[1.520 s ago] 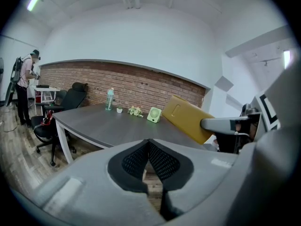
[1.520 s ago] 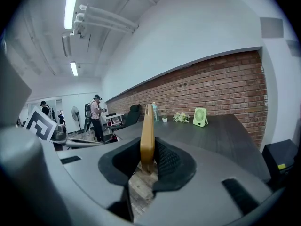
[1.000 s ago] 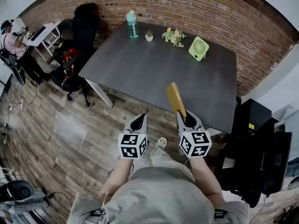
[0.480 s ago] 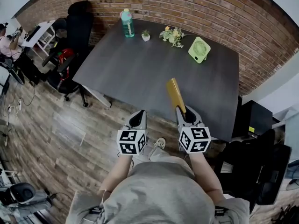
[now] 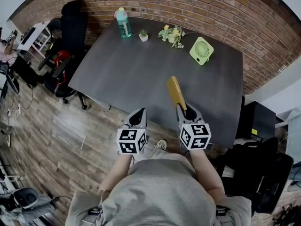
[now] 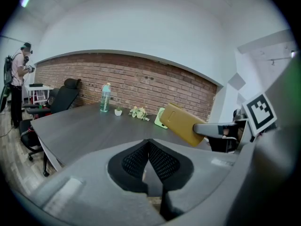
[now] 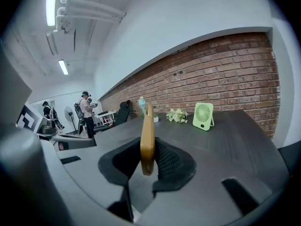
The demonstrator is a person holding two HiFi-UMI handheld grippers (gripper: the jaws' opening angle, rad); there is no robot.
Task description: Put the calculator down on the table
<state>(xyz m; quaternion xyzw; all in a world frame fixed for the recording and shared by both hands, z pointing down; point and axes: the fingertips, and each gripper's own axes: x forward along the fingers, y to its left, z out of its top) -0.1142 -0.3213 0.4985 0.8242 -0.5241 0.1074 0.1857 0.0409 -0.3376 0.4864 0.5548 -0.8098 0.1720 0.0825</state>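
there, a dark grey table (image 5: 141,72) stands along a brick wall (image 5: 225,11).

The near and middle of the surface (image 5: 141,74) lie bare in front of the calculator (image 5: 176,92) clamped in your right tool (image 5: 184,111). What stands on it lines the far edge by the brick wall (image 5: 221,13): a bottle (image 5: 123,22), a small potted plant (image 5: 143,35), flowers (image 5: 172,34) and a green fan (image 5: 201,50). Black office chairs (image 5: 70,32) crowd its left end, and a black cabinet (image 5: 256,120) stands off its right corner.
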